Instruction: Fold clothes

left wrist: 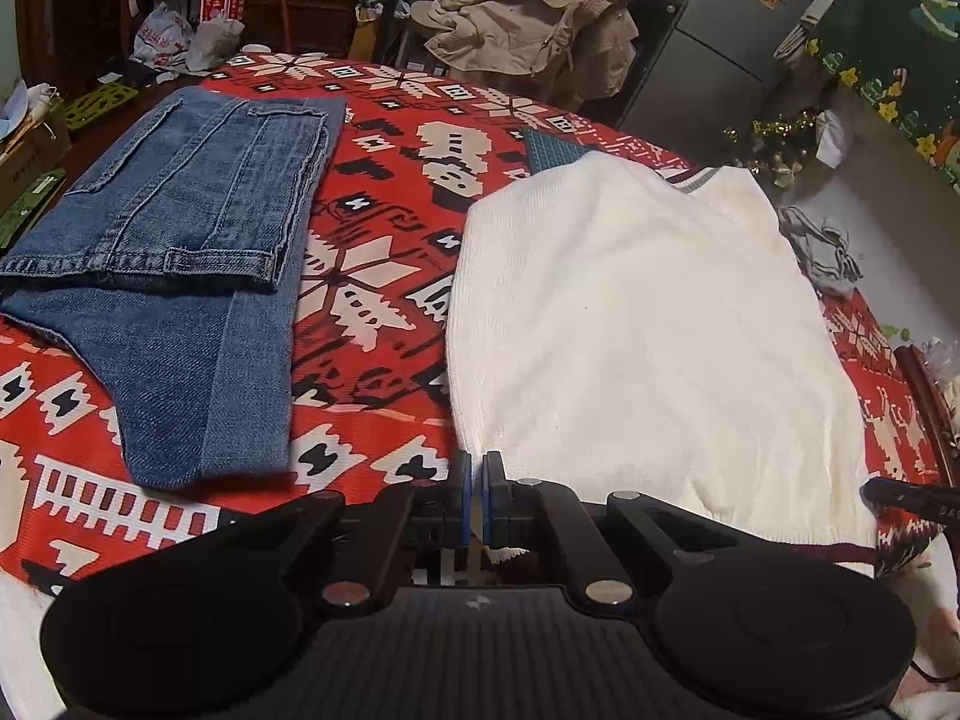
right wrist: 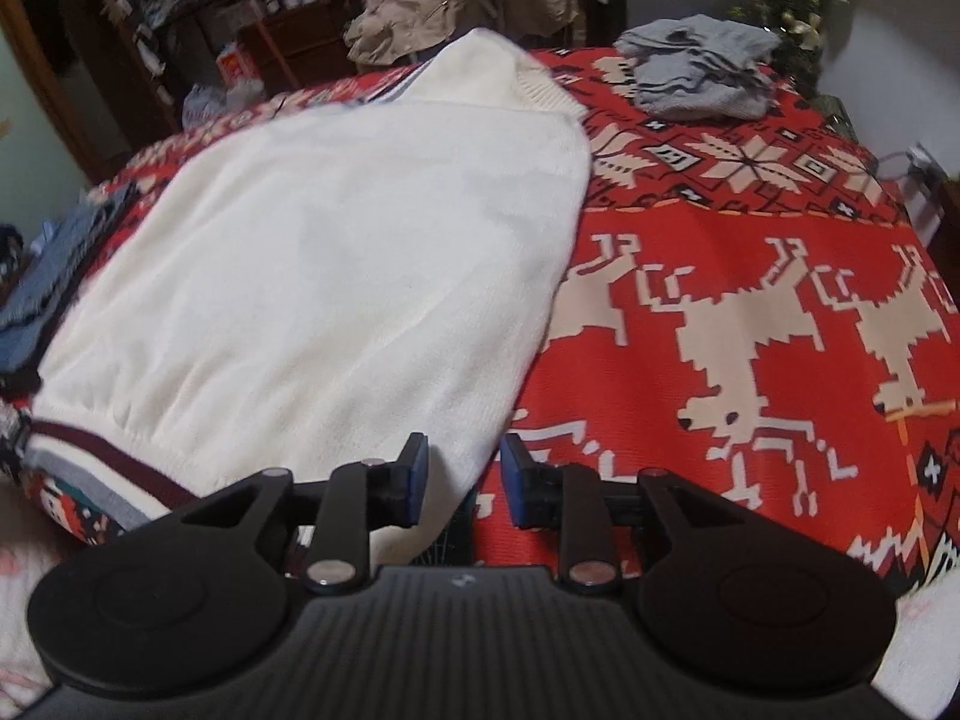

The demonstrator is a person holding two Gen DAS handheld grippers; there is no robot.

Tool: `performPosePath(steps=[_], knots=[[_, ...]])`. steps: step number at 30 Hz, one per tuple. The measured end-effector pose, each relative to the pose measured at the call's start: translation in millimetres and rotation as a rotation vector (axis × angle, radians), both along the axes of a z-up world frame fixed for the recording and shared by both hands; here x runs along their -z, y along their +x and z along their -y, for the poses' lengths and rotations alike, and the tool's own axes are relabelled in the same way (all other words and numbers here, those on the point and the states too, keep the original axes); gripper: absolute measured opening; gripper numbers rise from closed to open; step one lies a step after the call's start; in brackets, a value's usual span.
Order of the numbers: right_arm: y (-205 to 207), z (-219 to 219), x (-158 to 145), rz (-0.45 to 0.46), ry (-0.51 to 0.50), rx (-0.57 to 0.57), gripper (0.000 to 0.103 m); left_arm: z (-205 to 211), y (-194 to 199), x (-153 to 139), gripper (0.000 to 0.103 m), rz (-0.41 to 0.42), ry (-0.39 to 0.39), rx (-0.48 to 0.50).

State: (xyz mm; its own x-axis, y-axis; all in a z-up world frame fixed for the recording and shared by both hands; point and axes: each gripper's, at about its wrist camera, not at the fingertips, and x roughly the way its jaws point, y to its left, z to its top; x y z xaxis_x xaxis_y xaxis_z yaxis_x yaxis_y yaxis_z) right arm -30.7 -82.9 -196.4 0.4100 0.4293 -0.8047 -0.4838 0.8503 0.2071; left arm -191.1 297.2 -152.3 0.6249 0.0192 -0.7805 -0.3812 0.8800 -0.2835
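A white knit sweater [left wrist: 648, 324] with a dark red and grey striped hem [right wrist: 90, 450] lies flat on the red patterned blanket [left wrist: 384, 192]. My left gripper [left wrist: 477, 483] is shut at the sweater's near left corner, and white fabric shows between and below its blue pads [left wrist: 465, 498]. Over the sweater's near right corner [right wrist: 456, 456], my right gripper [right wrist: 463, 468] stands open, the cloth edge lying between its fingers. Folded blue jeans [left wrist: 180, 252] rest on the blanket to the left of the sweater.
A crumpled grey garment [right wrist: 702, 72] sits at the blanket's far right. A beige jacket [left wrist: 540, 18] hangs behind the bed. Bags and boxes [left wrist: 174, 36] clutter the floor at the far left. Bare blanket [right wrist: 750, 300] stretches right of the sweater.
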Motion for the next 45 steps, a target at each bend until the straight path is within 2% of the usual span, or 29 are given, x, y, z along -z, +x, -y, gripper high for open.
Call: performPosePath(steps=[3, 8, 9, 11, 15, 16, 19, 23, 29, 37, 41, 45], knots=[[0, 8, 2, -0.024, 0.007, 0.009, 0.029, -1, 1, 0, 0.003, 0.001, -0.009, 0.000], [-2, -3, 6, -0.010, 0.003, -0.027, 0.027, -1, 1, -1, 0.003, 0.007, -0.017, 0.003], [-2, -7, 7, 0.004, -0.006, -0.038, 0.017, -1, 0, -2, 0.003, 0.011, -0.022, 0.006], [-3, -13, 4, 0.053, -0.048, -0.069, 0.006, -1, -3, -5, 0.003, 0.033, -0.046, 0.021], [-1, -3, -2, 0.061, -0.034, -0.057, 0.004, -2, -11, -15, 0.003, 0.084, -0.159, 0.049], [0, 0, -3, 0.059, -0.032, -0.051, 0.004, 0, -12, -15, 0.003, 0.081, -0.167, 0.063], [1, 10, -5, 0.052, -0.024, -0.031, 0.004, 10, -11, -12, 0.004, 0.049, -0.159, 0.111], [2, 23, -8, 0.043, -0.013, -0.004, 0.005, 21, -4, 5, 0.004, -0.014, -0.130, 0.128], [5, 42, -12, 0.029, 0.003, 0.036, 0.018, 21, -14, 6, 0.008, -0.022, -0.192, 0.123], [-24, 49, -7, -0.062, 0.031, -0.001, 0.018, 32, -24, 17, 0.008, -0.063, -0.301, 0.138], [-35, 53, -3, -0.102, 0.042, -0.007, 0.019, 41, -22, 25, 0.019, -0.095, -0.313, 0.156], [-36, 56, 3, -0.139, 0.060, 0.007, 0.026, 43, -20, 31, 0.023, -0.116, -0.337, 0.168]])
